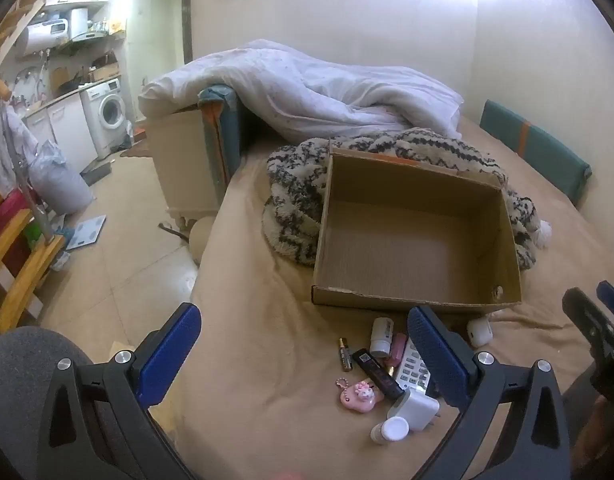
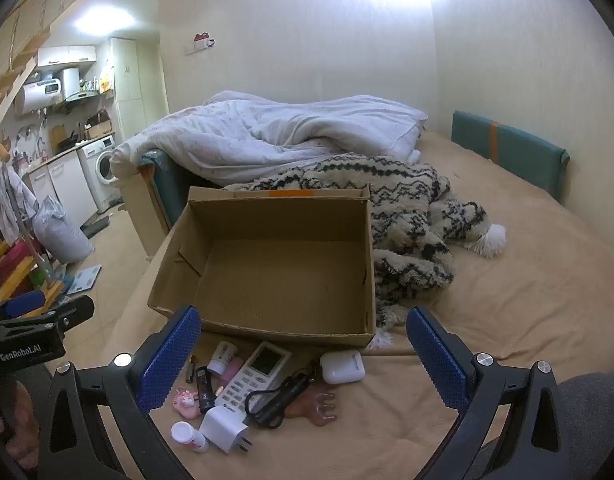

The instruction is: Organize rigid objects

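- Tan bedding covers the bed [image 2: 527, 280] where I'm working; a white duvet [image 2: 267, 136] is heaped behind the box [image 2: 275, 320], and a shaggy black-and-cream blanket [image 2: 411, 216] lies against the box's far and right sides.
- Box sits open-topped with nothing in it.
- All the small things lie on the bed just in front of the box's near wall.
- Remote [image 2: 255, 376] lies face up, nearest the middle of that wall; a white earbud case [image 2: 343, 366] is to its right, close to the box's right corner.
- Black flashlight [image 2: 283, 398] with its looped cord lies across the remote's lower right, and a brown claw-shaped piece [image 2: 319, 402] sits beside it.
- Left of the remote: a small white tube [image 2: 223, 356], a pink stick [image 2: 231, 370], a battery [image 1: 345, 354] and a black stick [image 2: 203, 388].
- Furthest from the box: a pink charm [image 2: 186, 400], a white plug [image 2: 225, 428] and a white-capped bottle [image 2: 187, 436].
- My left gripper [image 1: 305, 352] hangs over the pile's left part, jaws wide apart, nothing in them.
- My right gripper [image 2: 303, 356] hangs over the remote and flashlight, jaws also wide apart and holding nothing.
- Each gripper shows at the edge of the other's view, well short of the box.
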`<state>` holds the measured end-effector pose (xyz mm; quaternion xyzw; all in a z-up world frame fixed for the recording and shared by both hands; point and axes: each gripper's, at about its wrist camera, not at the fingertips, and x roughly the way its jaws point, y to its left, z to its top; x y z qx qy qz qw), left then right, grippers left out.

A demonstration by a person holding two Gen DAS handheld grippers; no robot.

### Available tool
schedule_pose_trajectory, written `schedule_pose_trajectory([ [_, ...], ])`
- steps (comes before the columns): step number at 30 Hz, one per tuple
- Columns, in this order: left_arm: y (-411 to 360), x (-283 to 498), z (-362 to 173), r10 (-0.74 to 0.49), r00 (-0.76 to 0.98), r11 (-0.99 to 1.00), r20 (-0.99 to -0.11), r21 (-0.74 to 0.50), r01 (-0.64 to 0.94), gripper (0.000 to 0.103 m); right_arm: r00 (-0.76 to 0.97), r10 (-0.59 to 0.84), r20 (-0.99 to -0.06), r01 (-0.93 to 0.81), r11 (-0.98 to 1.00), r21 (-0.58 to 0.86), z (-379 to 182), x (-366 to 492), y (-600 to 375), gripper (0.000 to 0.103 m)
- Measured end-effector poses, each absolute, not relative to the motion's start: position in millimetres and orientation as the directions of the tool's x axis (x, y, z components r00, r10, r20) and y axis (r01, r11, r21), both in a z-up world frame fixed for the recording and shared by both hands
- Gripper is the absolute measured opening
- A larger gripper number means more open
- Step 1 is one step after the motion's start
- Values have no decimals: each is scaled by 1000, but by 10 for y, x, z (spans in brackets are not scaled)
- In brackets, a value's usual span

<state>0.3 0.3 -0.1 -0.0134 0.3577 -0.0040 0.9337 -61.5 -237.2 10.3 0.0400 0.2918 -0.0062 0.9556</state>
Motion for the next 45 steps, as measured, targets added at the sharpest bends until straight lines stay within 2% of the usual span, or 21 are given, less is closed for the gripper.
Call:
schedule_pose_trajectory([
  [45,-6,-30,-24,-8,746,1000,-666,-10,1,103,831,16,-556,42,995,92,99,-607,-2418,103],
])
